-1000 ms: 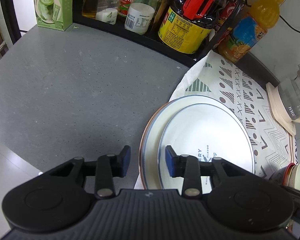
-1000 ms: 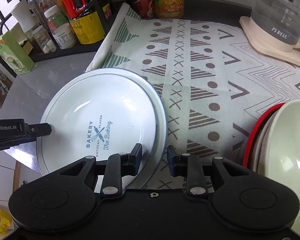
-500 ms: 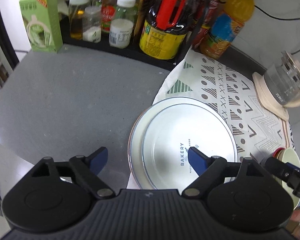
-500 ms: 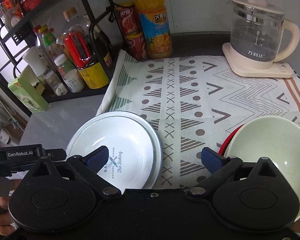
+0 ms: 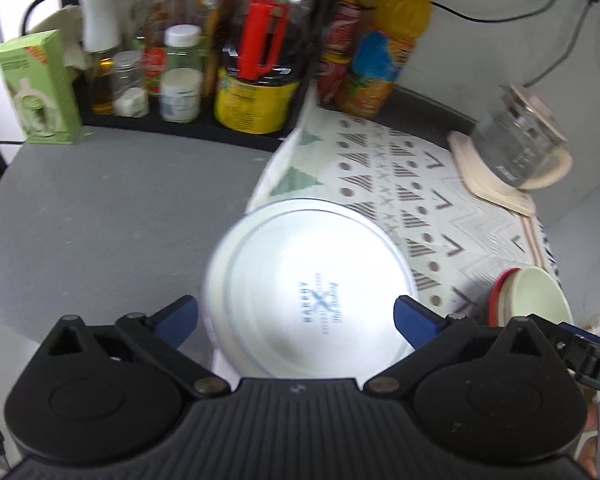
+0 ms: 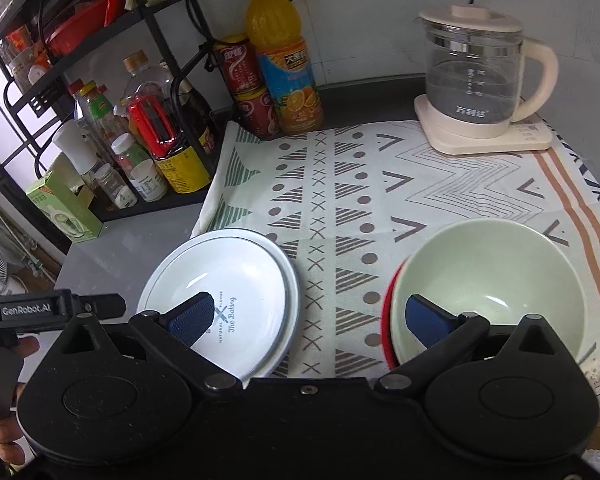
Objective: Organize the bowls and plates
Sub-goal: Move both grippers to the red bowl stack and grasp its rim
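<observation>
Both claws hang spread wide, gripping nothing; the left claw (image 5: 296,316) has just been opening. The plates (image 6: 236,280) lie stacked below it, the bowls (image 6: 488,276) nested under the right claw (image 6: 308,320), the nearer one.

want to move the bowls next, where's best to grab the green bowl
Grip the green bowl by its near rim, one finger inside, one outside. It sits upright and open-topped in a red bowl, so the rim is the only thin exposed edge. Come from above with the open right tool.
</observation>
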`<state>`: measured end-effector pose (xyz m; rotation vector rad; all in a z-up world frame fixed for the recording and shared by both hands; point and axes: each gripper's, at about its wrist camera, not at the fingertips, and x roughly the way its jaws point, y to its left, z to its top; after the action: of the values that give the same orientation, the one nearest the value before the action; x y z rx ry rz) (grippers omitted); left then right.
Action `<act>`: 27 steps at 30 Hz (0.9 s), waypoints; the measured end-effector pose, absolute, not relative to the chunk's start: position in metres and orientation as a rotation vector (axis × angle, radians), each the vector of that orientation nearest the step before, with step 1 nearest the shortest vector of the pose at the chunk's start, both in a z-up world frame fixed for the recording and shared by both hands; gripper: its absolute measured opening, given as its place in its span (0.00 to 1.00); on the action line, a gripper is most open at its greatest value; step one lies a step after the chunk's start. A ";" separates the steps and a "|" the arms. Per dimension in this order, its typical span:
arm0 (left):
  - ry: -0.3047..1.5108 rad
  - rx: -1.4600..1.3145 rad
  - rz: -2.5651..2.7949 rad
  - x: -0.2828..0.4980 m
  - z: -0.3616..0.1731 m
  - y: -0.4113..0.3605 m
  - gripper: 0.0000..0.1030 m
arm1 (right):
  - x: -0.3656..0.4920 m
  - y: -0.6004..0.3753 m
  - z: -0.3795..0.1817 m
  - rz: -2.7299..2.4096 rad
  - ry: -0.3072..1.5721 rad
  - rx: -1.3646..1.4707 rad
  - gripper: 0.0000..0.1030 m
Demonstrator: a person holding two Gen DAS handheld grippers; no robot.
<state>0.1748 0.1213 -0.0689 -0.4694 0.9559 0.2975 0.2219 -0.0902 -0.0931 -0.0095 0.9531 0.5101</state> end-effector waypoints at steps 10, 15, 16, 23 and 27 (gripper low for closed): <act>0.969 -0.445 0.139 0.210 -0.069 0.081 1.00 | 0.218 -0.141 -0.094 0.348 0.920 0.033 1.00; 0.997 -0.438 0.050 0.233 -0.070 0.058 1.00 | 0.218 -0.169 -0.091 0.290 0.908 0.071 0.99; 1.001 -0.439 0.035 0.237 -0.071 0.054 1.00 | 0.219 -0.174 -0.091 0.279 0.905 0.081 0.99; 1.041 -0.417 -0.026 0.263 -0.081 0.020 1.00 | 0.223 -0.207 -0.095 0.231 0.914 0.125 0.99; 1.069 -0.399 -0.057 0.276 -0.088 0.002 1.00 | 0.226 -0.221 -0.100 0.207 0.923 0.139 0.99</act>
<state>0.2758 0.0020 -0.0877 -0.3993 1.0695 -0.0570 0.2263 -0.2214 -0.1001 0.1386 0.9234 0.2072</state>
